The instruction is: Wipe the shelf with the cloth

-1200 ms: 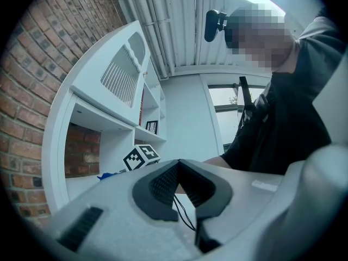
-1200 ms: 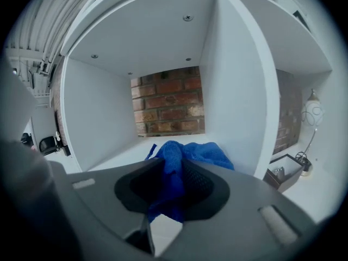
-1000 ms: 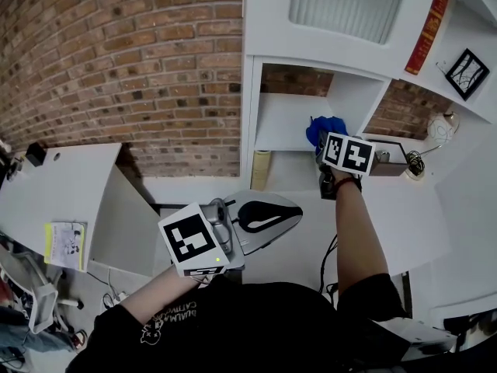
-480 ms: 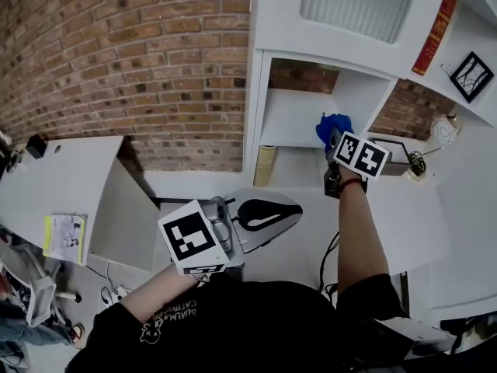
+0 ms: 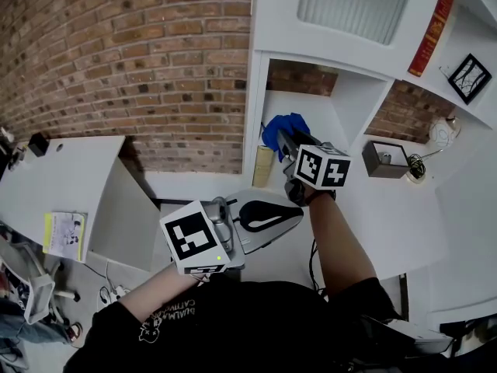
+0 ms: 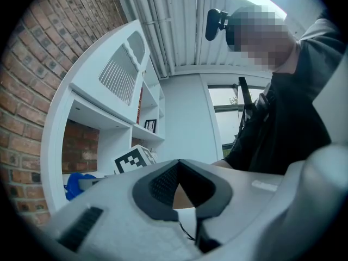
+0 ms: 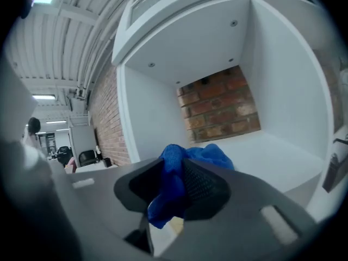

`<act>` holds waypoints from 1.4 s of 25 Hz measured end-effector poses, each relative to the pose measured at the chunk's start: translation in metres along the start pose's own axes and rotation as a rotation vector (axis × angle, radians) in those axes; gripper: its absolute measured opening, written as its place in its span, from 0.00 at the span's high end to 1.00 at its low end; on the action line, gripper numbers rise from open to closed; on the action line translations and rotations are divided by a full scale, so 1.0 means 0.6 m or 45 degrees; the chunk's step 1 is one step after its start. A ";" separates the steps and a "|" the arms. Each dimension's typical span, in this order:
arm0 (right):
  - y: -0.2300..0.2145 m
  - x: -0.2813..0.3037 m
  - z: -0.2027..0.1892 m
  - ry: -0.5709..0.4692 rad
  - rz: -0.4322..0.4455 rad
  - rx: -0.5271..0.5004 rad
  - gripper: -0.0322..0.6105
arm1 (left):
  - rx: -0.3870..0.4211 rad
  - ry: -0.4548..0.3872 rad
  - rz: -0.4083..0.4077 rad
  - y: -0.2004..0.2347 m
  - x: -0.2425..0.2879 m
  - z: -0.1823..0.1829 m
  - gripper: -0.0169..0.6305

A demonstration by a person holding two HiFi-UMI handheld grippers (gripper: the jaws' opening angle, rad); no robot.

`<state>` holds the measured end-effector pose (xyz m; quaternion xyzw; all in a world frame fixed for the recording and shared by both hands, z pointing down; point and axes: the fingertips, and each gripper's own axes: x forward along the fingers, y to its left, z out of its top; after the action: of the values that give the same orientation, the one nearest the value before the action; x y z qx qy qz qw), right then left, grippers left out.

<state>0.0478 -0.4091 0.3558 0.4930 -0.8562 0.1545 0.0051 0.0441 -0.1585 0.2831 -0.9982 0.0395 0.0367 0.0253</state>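
My right gripper (image 5: 289, 141) is shut on a blue cloth (image 5: 280, 128), held at the left front edge of the white shelf board (image 5: 304, 119) in the brick-backed compartment. In the right gripper view the cloth (image 7: 213, 155) bulges out between the jaws of the right gripper (image 7: 176, 166), with the shelf board (image 7: 266, 154) beyond it. My left gripper (image 5: 260, 215) hangs low in front of the person's body, away from the shelf. Seen in the left gripper view, the left gripper (image 6: 178, 165) is shut with nothing in it.
A red book (image 5: 435, 23) and a framed picture (image 5: 468, 72) stand on the upper right shelves. On the lower ledge sit a small open box (image 5: 386, 159) and a white round object (image 5: 440, 133). A pale roll (image 5: 262, 167) leans below the compartment. A white desk (image 5: 58, 181) stands at the left.
My right gripper has swept the cloth leftward from the compartment's right side to its left front edge. The left gripper has stayed put.
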 end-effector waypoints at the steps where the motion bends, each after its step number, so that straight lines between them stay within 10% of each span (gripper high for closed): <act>1: 0.015 0.008 -0.007 0.013 0.024 -0.018 0.77 | 0.001 0.001 0.005 0.000 0.000 -0.001 0.97; 12: 0.045 0.033 -0.033 0.145 -0.070 -0.386 0.79 | -0.017 -0.002 0.045 0.010 -0.005 -0.004 0.97; 35: -0.134 -0.077 -0.007 0.028 -0.343 -0.264 0.80 | -0.002 0.009 0.074 0.015 0.005 0.005 0.97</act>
<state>0.1389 -0.4064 0.3734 0.5985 -0.7935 0.0685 0.0861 0.0465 -0.1675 0.2796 -0.9968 0.0685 0.0339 0.0233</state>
